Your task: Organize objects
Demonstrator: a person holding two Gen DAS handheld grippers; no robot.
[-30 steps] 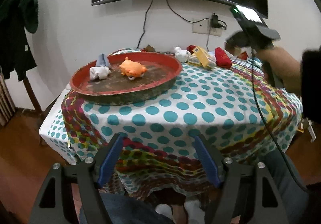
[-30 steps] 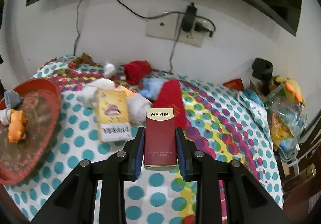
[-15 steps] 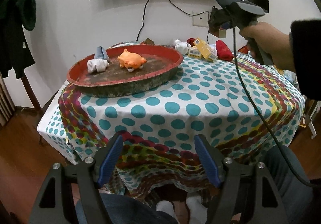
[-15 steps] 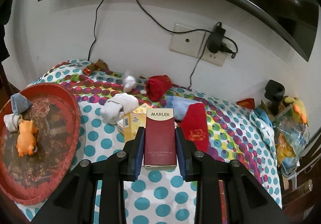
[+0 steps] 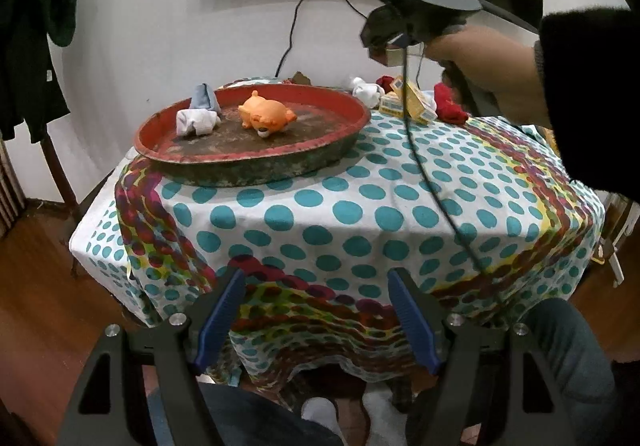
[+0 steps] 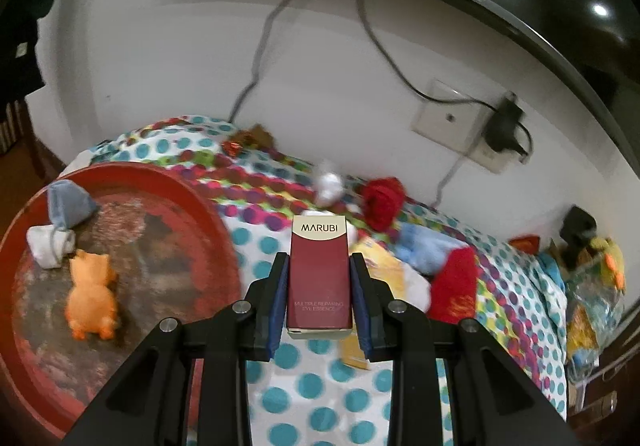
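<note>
Right tongs I hold clenched on the maroon Marubi box, long axis along the fingers, with the red tray lying just to their left, while my left tongs hang released and empty, farther back.

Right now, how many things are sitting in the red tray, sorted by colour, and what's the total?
Orange: 1, the orange toy animal
White: 1, the white rolled sock
Grey-blue: 1, the grey-blue sock
Total: 3 in the red tray
The maroon MARUBI box is not counted: the right gripper holds it above the table.
</note>
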